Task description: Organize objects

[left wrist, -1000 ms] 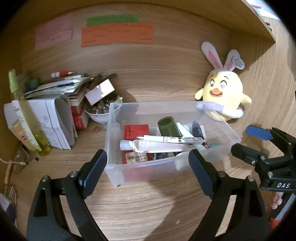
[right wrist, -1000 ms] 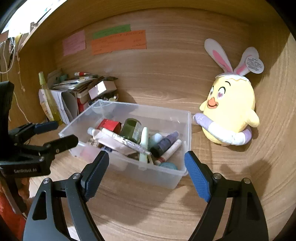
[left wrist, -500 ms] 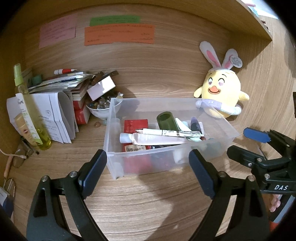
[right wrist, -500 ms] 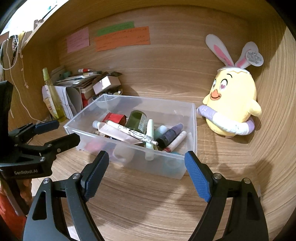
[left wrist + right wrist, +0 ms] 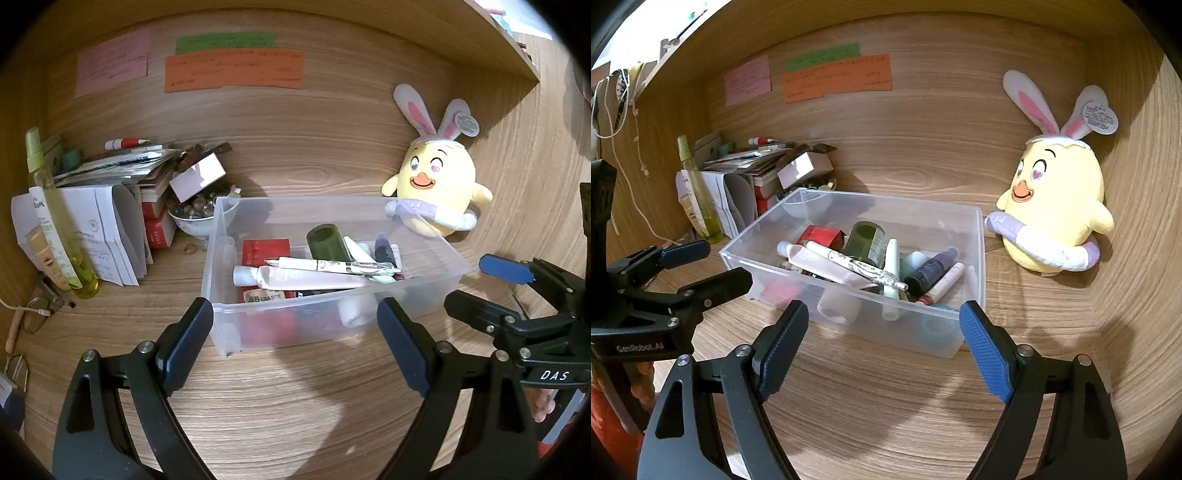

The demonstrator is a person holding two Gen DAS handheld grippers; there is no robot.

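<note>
Clear plastic bin (image 5: pixel 258 328) sits just ahead of each wide-spread, empty hand-held gripper (image 5: pixel 295 339) (image 5: pixel 882 343).

bin (image 5: pixel 221 258) mid-desk | pen (image 5: pixel 325 265) in bin | plush (image 5: pixel 437 184) behind-right | bowl (image 5: pixel 192 225) behind-left, apparently touching

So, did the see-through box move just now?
No. The see-through box has one far corner beside the yellow bunny toy and the other beside the bowl, same as before.

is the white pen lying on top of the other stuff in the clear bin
Yes, the white pen rests across the tube inside the clear bin.
</note>
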